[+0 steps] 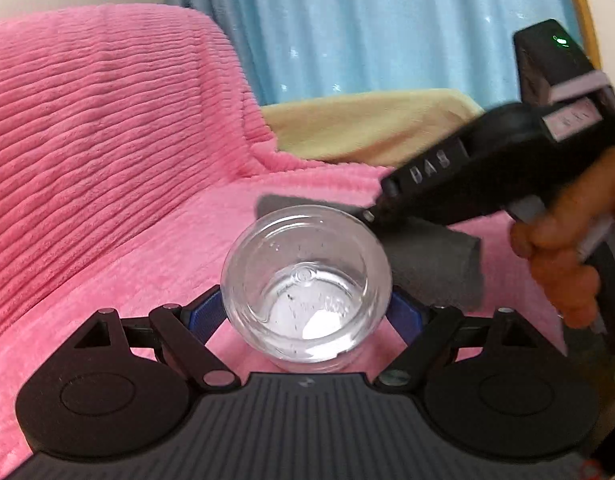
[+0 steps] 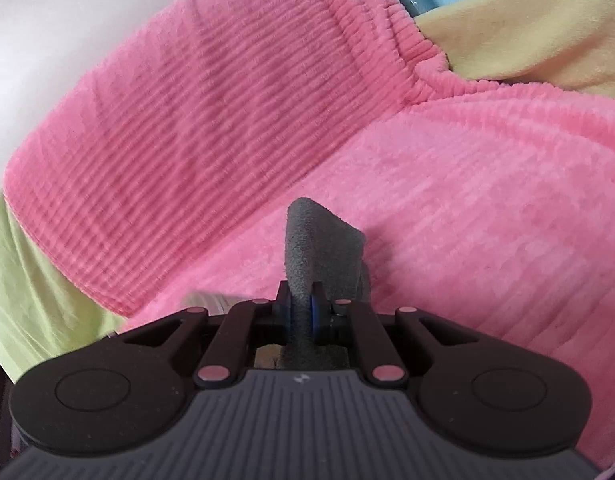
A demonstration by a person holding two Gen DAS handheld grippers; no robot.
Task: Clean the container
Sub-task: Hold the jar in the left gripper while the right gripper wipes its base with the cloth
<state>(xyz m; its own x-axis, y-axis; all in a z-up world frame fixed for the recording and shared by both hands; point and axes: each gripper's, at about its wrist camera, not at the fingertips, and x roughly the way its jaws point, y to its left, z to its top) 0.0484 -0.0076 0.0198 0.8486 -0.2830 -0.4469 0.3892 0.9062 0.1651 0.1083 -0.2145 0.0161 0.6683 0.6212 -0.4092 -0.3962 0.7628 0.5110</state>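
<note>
Leftmost, at nine o'clock of the left wrist view, a ribbed pink blanket (image 1: 107, 140) drapes over a raised back and runs down across the seat. At six o'clock the left gripper (image 1: 307, 312) has its blue-padded fingers (image 1: 205, 312) pressed against both sides of a clear glass container (image 1: 307, 288), which stands upright with its open mouth toward the camera and a little pale residue on its bottom. Just past the container, from twelve to three o'clock of it, lies a grey sponge (image 1: 435, 268), and a pale yellow cloth (image 1: 367, 128) sits farther back under a light blue curtain (image 1: 387, 20). At three o'clock the right gripper (image 1: 371, 210) reaches in with its tip beside the container's far rim, held by the right hand (image 1: 567, 248) at the edge.

Moving to the right wrist view, a light green cloth (image 2: 27, 300) shows at eight o'clock. At centre, toward six o'clock, the right gripper's jaws are closed on the grey sponge, squeezing its lower part thin while its free end stands up toward twelve o'clock over the pink blanket. The pale yellow cloth lies at two o'clock.
</note>
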